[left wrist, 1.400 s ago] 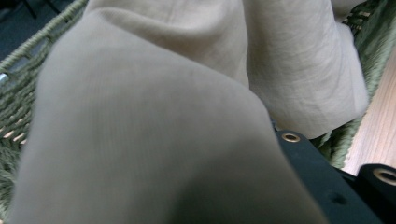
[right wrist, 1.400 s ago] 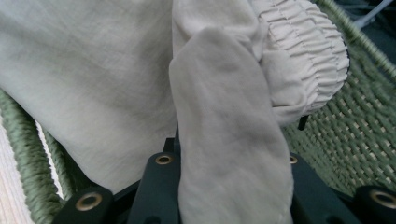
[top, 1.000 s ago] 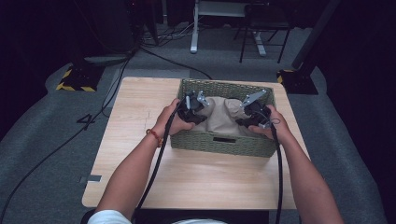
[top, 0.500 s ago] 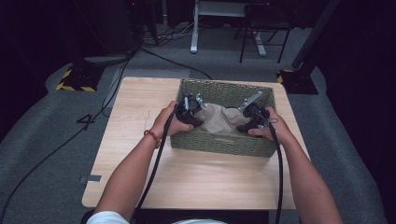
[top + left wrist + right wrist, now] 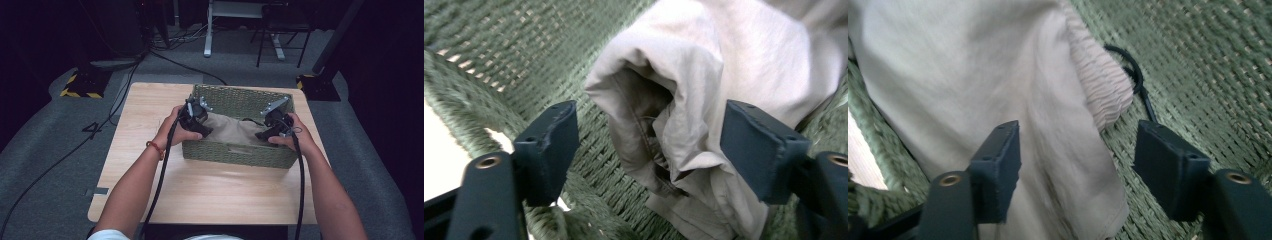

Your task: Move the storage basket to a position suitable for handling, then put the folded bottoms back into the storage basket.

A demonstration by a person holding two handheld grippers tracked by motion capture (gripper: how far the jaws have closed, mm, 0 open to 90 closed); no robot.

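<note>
Both hand-held grippers are hanging inside the green woven basket, which is sitting toward the far right corner of the bench, and the beige garment is lying crumpled on the basket floor between them. The left hand-held gripper has just been opening its jaws; they are standing wide, with a bunched fold between them but the pads not pressing it. The right hand-held gripper has likewise just been opening, its jaws wide, straddling the cloth beside the gathered waistband, nothing gripped. To me, the risk is that either one, while pulling out, is going to snag a loose fold and drag the garment back up over the rim. The black drawstring trailing on the weave could also be catching on a jaw. The cloth is sitting heaped rather than flat, so part could be spilling over the near wall.
</note>
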